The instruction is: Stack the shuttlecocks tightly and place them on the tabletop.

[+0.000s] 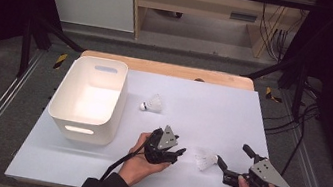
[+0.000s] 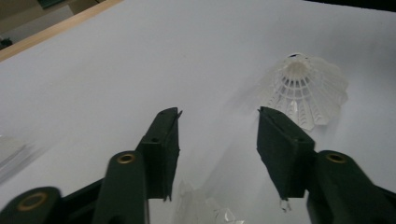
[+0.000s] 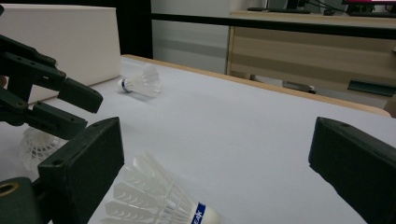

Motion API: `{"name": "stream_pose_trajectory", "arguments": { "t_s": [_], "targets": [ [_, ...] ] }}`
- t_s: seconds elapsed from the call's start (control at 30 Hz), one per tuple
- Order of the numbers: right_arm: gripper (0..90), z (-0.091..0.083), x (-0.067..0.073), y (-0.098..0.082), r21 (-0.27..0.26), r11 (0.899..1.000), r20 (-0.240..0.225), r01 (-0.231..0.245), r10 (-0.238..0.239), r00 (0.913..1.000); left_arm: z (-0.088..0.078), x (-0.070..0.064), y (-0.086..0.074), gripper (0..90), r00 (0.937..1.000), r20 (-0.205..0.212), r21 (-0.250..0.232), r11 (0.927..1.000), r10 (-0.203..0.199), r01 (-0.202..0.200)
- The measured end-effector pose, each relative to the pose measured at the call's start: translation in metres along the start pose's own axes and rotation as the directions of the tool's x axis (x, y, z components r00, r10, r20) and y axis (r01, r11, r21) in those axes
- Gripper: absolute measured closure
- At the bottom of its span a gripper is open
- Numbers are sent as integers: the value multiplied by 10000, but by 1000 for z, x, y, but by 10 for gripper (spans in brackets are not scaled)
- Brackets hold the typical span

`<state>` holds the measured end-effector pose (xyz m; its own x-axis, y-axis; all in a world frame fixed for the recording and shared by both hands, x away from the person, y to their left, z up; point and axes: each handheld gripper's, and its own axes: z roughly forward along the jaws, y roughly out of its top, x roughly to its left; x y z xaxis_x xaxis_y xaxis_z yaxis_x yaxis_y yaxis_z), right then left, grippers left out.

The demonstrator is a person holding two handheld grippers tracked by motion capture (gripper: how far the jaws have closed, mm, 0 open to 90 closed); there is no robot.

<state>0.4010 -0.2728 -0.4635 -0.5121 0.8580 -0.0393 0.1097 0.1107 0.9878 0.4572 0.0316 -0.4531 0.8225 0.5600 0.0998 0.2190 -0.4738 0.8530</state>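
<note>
We see the white bin (image 1: 87,99) holding nothing; both claws, left (image 1: 176,154) and right (image 1: 231,160), stand apart by shuttlecocks (image 1: 205,160) on the worktop (image 1: 212,111).

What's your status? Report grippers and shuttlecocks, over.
Left gripper open, one shuttlecock lying beneath it. Right gripper open, second shuttlecock loose between its jaws. Third shuttlecock near white bin. Nothing in the way.
</note>
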Motion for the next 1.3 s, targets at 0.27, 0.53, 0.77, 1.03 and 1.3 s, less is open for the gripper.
{"name": "stream_pose_trajectory", "arguments": {
  "t_s": [0.27, 0.53, 0.77, 1.03, 1.3],
  "targets": [
    [34, 0, 1, 0, 113, 9998, 34, 138, -139, 9999, -9, 9, -5, 225, 9977, 96, -898, 9936, -673, 679],
    [35, 1, 1, 0, 362, 9993, 60, 125, -127, 9999, -29, 12, -12, 112, 9939, 116, -1983, 9740, -1098, 1099],
    [35, 1, 3, 1, 567, 9984, 36, -16, 14, 10000, -50, 16, -19, 79, 9917, -12, -2661, 9560, -1283, 1234],
    [35, 1, 2, 2, 735, 9972, 108, -114, 106, 9999, -71, 11, -30, 57, 9949, 187, -3220, 9415, -990, 997],
    [42, 1, 3, 3, 1212, 9925, 427, -185, 134, 9990, -80, 7, -42, 52, 9976, 168, -3284, 9420, -675, 693]
  ]
}}
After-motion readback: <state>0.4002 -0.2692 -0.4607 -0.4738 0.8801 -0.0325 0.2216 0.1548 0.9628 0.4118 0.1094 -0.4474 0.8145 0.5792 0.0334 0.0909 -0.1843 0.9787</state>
